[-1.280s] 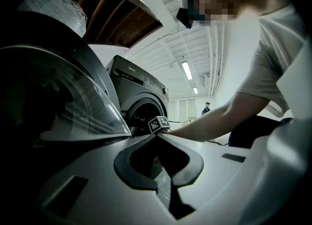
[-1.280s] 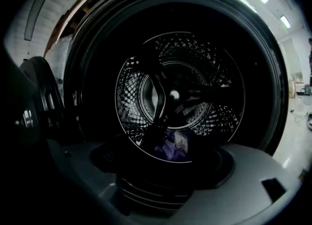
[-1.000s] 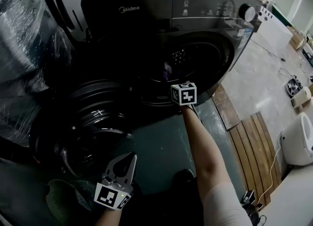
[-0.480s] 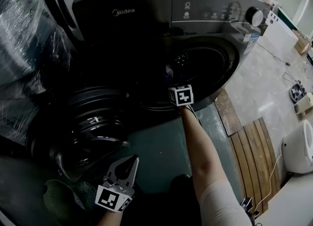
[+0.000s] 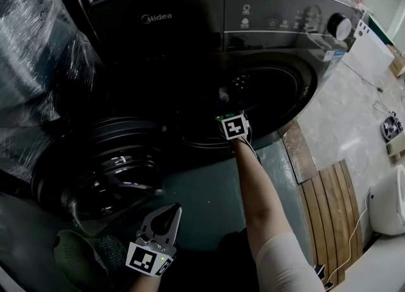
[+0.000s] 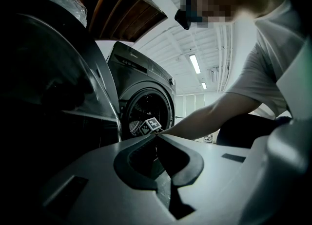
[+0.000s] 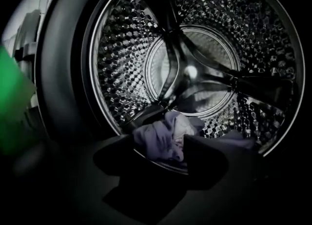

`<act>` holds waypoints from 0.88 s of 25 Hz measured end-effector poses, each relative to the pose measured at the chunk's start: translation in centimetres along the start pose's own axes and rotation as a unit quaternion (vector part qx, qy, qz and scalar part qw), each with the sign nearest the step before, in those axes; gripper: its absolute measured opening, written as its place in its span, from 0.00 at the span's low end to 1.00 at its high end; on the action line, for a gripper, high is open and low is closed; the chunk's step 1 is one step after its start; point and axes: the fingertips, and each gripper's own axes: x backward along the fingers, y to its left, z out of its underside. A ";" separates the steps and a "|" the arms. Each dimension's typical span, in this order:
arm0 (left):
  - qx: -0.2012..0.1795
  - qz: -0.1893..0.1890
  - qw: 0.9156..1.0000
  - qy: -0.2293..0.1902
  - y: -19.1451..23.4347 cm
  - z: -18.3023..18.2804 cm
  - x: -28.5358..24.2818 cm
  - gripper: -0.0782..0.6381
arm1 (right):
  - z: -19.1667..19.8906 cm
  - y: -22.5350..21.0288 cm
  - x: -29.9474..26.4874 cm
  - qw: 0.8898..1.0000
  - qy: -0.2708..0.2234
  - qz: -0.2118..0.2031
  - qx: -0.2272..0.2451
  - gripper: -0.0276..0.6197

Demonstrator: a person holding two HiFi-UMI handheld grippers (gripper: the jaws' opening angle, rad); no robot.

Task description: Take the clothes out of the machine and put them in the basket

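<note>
In the head view the right forearm (image 5: pixel 259 202) runs bare and nearly straight from 5 o'clock up to the mouth of the one washing machine (image 5: pixel 190 25), its marker cube (image 5: pixel 233 126) at the lower rim of the opening; the right tongs (image 7: pixel 158 141) point a little downward into the drum (image 7: pixel 195 63), released, their jaws having just been closing in, with the clothes (image 7: pixel 163 136) showing in the gap between them but no pad pressing on the cloth; the clothes are one pale lilac heap on the drum floor at 6 o'clock of the steel ring, and how many pieces it holds cannot be told; the left tongs (image 5: pixel 171 212) hang low at 7 o'clock of the head view, held level and aimed toward the machine, clenched tip to tip on nothing, with their own marker cube (image 5: pixel 147 260) nearest the camera; the single round door (image 5: pixel 107 170) stands swung open at 9 o'clock of the opening; one green mesh basket (image 5: pixel 76 259) sits on the floor just at 9 o'clock of the left tongs; two tongs in all, two cubes.
</note>
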 end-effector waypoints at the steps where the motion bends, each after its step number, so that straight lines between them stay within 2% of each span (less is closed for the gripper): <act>1: 0.000 -0.001 1.000 0.002 0.0 0.1 -0.1 0.14 | 0.0 -0.2 -0.1 1.000 0.000 -0.001 -0.001 0.55; 3: -0.001 -0.002 1.000 0.006 0.0 0.2 -0.2 0.14 | 0.0 -0.5 -0.3 1.000 -0.001 -0.001 -0.006 0.56; 6: -0.003 -0.008 1.000 0.010 0.2 0.5 -0.3 0.14 | 0.0 -0.5 -0.7 1.000 0.003 0.008 0.008 0.45; 11: 0.000 -0.012 1.000 0.010 0.4 0.6 -0.6 0.14 | 0.2 -0.7 -1.2 1.000 0.014 0.018 0.015 0.39; 22: 0.004 -0.011 1.000 0.016 0.7 1.1 -0.9 0.14 | 1.1 -0.3 -2.0 0.996 0.048 0.021 0.065 0.15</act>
